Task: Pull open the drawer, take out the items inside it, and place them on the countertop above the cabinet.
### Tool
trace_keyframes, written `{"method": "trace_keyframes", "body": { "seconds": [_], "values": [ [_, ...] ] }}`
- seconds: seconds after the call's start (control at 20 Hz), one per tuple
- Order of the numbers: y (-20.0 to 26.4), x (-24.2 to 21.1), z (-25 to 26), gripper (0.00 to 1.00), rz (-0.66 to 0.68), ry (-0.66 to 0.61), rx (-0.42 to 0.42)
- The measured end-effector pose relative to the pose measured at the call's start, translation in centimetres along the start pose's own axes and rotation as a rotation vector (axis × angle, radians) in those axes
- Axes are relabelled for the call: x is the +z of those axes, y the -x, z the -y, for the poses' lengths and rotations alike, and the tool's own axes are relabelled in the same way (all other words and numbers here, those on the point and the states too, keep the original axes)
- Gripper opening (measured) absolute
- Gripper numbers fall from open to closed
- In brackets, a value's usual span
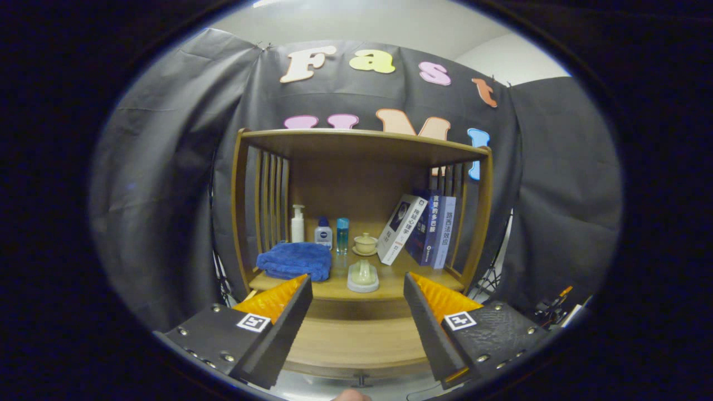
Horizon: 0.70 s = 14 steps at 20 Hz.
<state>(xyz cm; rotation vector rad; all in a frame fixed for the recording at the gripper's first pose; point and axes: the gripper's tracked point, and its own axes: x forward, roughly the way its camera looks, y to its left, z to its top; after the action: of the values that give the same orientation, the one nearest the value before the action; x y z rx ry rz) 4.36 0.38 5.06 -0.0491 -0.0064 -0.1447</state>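
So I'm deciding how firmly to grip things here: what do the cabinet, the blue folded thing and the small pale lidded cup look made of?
The brown slatted cabinet looks like wood with a smooth satin finish: grain-toned boards. The blue folded towel looks like soft fluffy cloth, its edges rounded. The pale lidded cup on its saucer looks like glazed ceramic, faintly glossy, though plastic can't be ruled out. The claw is open, holding nothing.

On the surface point(334, 288) a folded towel point(295, 260) lies left, books point(420, 228) lean right, and a small ceramic piece point(363, 276) sits between them in front. Three bottles point(319, 229) and a lidded cup point(365, 243) stand behind. The drawer point(356, 340) lies below, between the spread fingers of the hand-held gripper point(356, 287).
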Motion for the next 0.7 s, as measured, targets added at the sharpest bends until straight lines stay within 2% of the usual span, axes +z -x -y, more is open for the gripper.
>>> {"method": "trace_keyframes", "body": {
  "seconds": [0.25,0.7],
  "values": [
    [2.5,-4.1,0.5,0.98,-0.013,-0.012,0.0],
    [3.5,-18.2,-0.3,0.98,-0.144,0.022,0.028]
  ]
}}
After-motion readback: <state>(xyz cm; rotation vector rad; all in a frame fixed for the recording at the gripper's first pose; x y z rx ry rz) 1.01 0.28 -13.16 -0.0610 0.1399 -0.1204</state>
